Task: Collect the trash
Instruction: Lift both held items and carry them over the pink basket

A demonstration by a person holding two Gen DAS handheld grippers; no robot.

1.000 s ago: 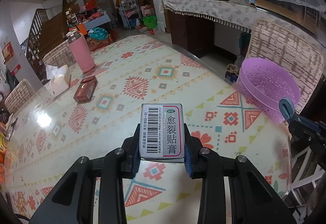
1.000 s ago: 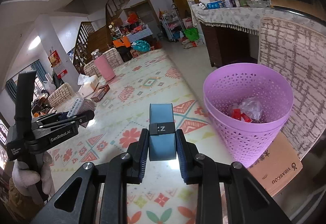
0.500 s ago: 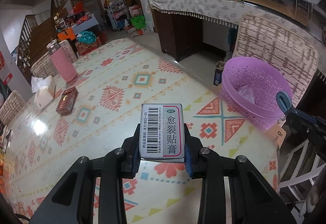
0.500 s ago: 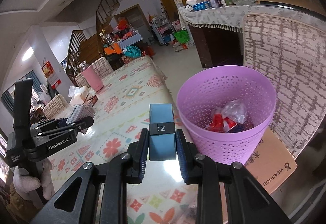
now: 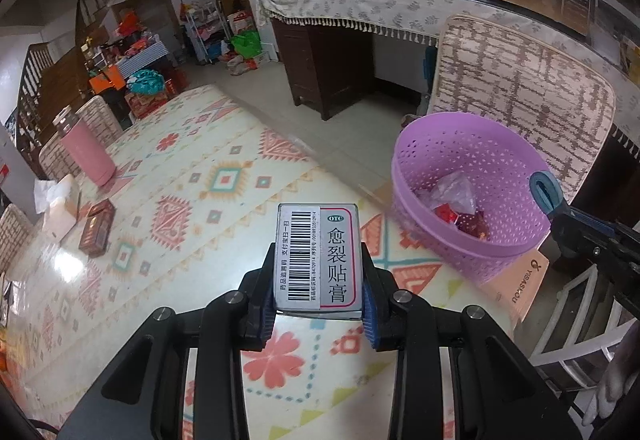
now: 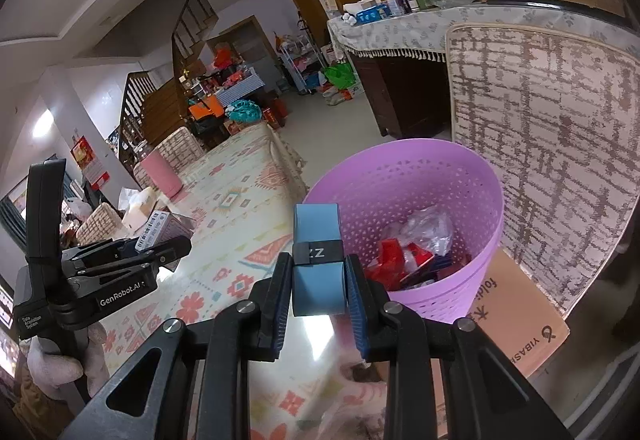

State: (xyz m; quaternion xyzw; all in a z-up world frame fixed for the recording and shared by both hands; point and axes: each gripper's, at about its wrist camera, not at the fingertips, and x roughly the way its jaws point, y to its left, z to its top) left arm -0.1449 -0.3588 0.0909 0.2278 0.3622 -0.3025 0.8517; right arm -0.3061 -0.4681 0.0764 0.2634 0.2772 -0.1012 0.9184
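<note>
Medicine box (image 5: pixel 318 258) clamped in left tongs (image 5: pixel 318 310), near purple basket (image 5: pixel 472 244).

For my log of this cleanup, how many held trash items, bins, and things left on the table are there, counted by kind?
Held trash: 2, medicine box, blue band
Bins: 1, purple basket
Left on table: 3, pink tumbler, tissue box, brown box
Total: 6

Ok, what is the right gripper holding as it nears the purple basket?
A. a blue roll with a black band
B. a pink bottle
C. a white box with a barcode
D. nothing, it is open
A: in the right wrist view the right gripper is shut on a blue roll with a black band, next to the purple basket; the barcode box sits in the left gripper.
</note>
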